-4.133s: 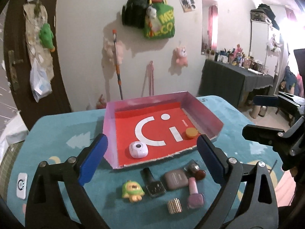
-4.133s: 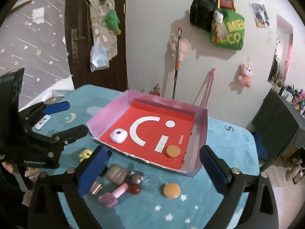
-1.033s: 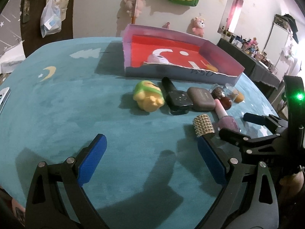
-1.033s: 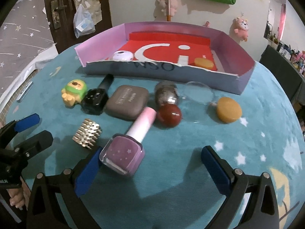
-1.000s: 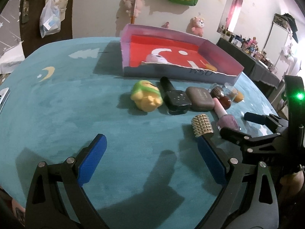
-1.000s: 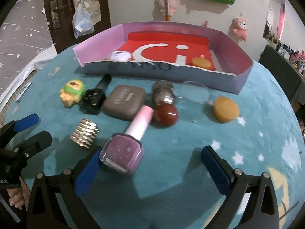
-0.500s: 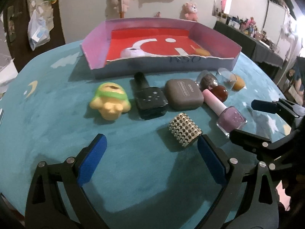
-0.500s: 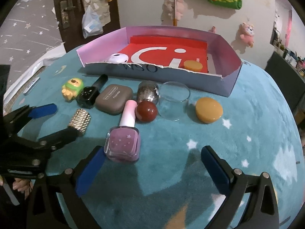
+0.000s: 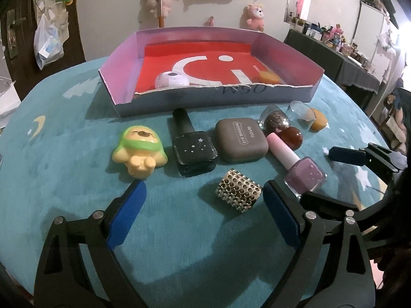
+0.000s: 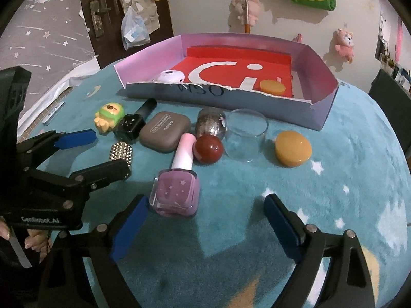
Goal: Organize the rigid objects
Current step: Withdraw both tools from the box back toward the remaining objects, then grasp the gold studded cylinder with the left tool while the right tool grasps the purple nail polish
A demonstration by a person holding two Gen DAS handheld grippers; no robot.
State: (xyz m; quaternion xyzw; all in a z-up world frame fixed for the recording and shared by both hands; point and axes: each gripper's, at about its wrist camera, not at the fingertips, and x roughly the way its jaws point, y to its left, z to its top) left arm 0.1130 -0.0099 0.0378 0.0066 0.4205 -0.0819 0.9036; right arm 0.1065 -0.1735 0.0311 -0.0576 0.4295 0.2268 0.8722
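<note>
On the counter we see the tray at the back, holding a round gadget on its left and a disc on its right. Before the tray, left to right, lie a toy figure, a dark bottle, an eyeshadow case, a ball and a glass. Nearest us, a studded cylinder lies left of a nail polish bottle.

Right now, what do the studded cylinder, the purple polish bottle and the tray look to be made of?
Studded cylinder: looks like shiny gold-toned metal or metallised plastic; rows of small studs catch the light.
Purple polish bottle: likely clear glass, thick see-through edges around lilac liquid; its pink cap looks like matte plastic.
Tray: cardboard, judging by its torn, ragged front edge; glossy red printed floor.
</note>
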